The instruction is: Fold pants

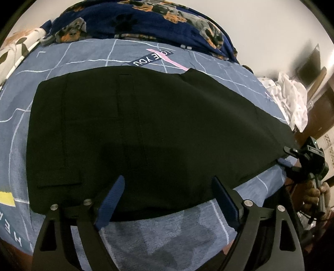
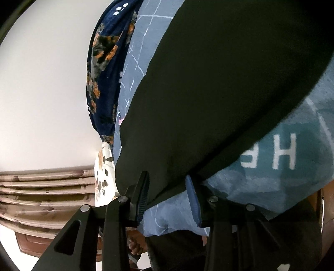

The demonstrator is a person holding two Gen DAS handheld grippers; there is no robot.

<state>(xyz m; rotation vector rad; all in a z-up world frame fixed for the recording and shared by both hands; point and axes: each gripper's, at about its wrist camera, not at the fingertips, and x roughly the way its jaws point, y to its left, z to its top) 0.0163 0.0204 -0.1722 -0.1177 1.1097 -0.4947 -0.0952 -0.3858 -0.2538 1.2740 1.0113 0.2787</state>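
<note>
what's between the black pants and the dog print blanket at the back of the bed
A bare strip of blue bedsheet, with an "I LOVE YOU" label; left wrist view.

Plain white wall (image 1: 261,31) behind bed. Blue-grey grid-print bedsheet (image 1: 87,54), navy dog-print blanket (image 1: 129,18) along far edge. Brown wooden furniture (image 1: 321,108) at right.

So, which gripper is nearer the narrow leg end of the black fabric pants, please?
Right. The right gripper straddles the leg-end corner of the black pants; the left gripper sits open at their near edge, toward the waist.
</note>
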